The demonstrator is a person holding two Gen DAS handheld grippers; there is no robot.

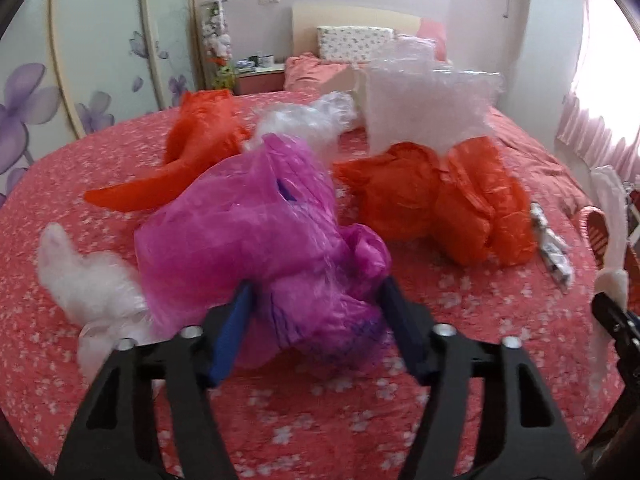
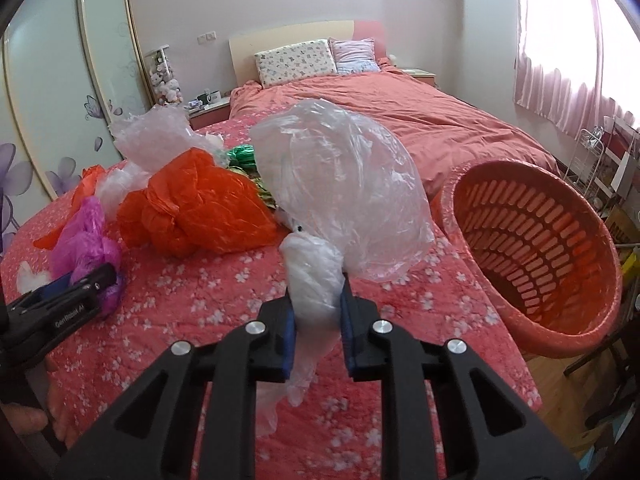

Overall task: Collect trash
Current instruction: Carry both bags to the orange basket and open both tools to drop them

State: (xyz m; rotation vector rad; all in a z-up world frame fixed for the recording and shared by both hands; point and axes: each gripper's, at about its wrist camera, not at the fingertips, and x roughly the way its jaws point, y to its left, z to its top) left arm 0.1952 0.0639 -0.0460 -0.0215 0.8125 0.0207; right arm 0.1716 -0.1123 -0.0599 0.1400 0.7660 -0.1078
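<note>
A magenta plastic bag (image 1: 256,236) lies on the pink flowered bedspread; my left gripper (image 1: 316,300) has its jaws wide on either side of it, open. It also shows in the right wrist view (image 2: 86,244), with the left gripper (image 2: 76,284) at it. My right gripper (image 2: 318,300) is shut on the twisted neck of a clear plastic bag (image 2: 344,192), held above the bed. It shows at the right edge of the left wrist view (image 1: 610,216). An orange slatted basket (image 2: 532,248) lies tilted at the bed's right edge, mouth toward me.
Orange plastic bags (image 1: 448,200) (image 1: 200,136) (image 2: 196,208), clear and white bags (image 1: 428,100) (image 1: 88,284) and a green bag (image 2: 240,158) litter the bedspread (image 2: 200,320). A small printed wrapper (image 1: 552,248) lies at right. Pillows, headboard and nightstand stand behind; a wardrobe at left, curtains at right.
</note>
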